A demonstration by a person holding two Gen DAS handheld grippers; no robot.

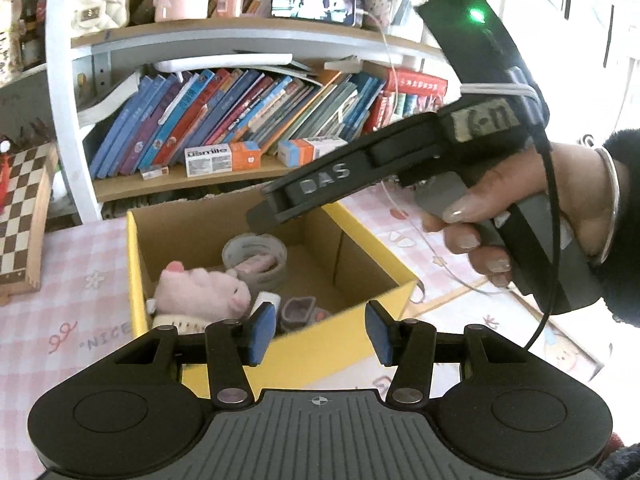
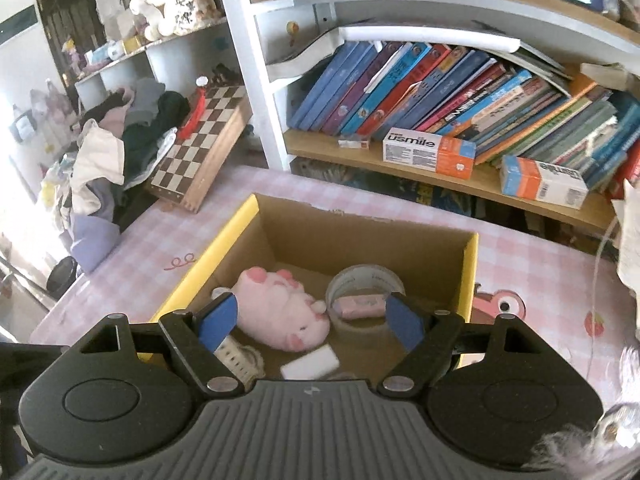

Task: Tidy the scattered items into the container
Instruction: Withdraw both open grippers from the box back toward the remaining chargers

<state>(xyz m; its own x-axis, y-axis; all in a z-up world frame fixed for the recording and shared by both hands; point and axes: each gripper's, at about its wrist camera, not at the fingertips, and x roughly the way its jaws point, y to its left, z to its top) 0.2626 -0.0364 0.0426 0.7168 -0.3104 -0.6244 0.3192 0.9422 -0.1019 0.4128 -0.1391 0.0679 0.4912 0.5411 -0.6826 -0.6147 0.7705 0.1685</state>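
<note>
Both my tools hang above the yellow cardboard box (image 2: pixel 472 268) on the pink checked tablecloth (image 2: pixel 132 248); my left gripper (image 1: pixel 320 334) stands apart, empty; my right gripper (image 2: pixel 310 322) gapes wider, empty; the pink plush pig (image 2: pixel 280 312) and tape roll (image 2: pixel 364 280) lie inside

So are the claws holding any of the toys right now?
No. The left claw and right claw are both open and empty; the pink pig lies in the box.

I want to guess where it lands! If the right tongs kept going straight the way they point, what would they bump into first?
Probably the pink plush pig lying in the cardboard box, with the tape roll close beside it. The right tongs are open and empty, aimed down into the box. Depth is hard to judge here.
</note>
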